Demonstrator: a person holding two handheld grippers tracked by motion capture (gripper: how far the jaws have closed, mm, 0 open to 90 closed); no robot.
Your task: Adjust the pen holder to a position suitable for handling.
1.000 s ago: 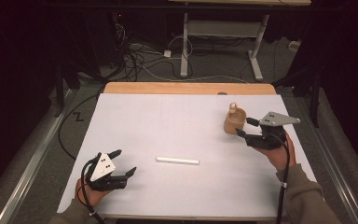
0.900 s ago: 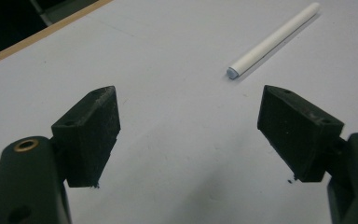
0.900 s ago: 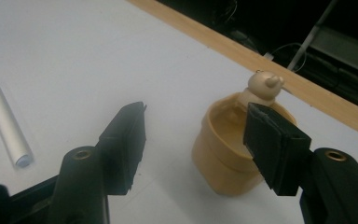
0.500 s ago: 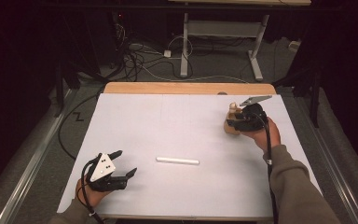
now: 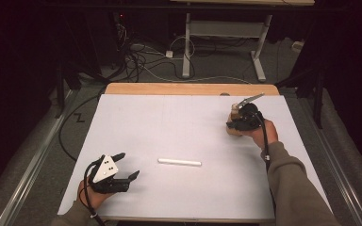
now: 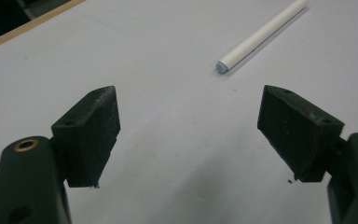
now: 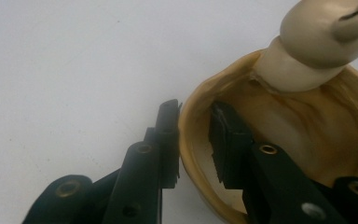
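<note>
Since the earlier frames, the right gripper (image 5: 233,123) has travelled from the table's right edge inward and slightly down to the tan bowl (image 5: 236,126), and its jaws have just been closing, with the bowl's wall between them. From the right gripper view, one black jaw sits outside the rim and the other inside, so the right gripper (image 7: 192,122) pinches the wall of the tan bowl (image 7: 307,121) at its near-left side. A pale pestle-like piece (image 7: 324,39) with a rounded knob top stands tilted in the bowl, leaning against its far rim. In the high view the bowl sits at the far right of the white table sheet (image 5: 179,132), near the wooden strip (image 5: 188,88) along the table's back edge, partly hidden by the gripper and the person's right hand (image 5: 264,134). The left gripper (image 5: 128,165) has stayed where it was, at the near left corner of the sheet, resting low with its jaws spread wide and nothing between them. In the left gripper view the left gripper (image 6: 189,109) points across bare sheet, and a white stick (image 6: 261,37) with a bluish end lies ahead and to the right of it, apart from both jaws. Seen from the high view, the white stick (image 5: 179,162) lies flat near the middle of the sheet, towards the front, between the two grippers and well apart from the bowl.
</note>
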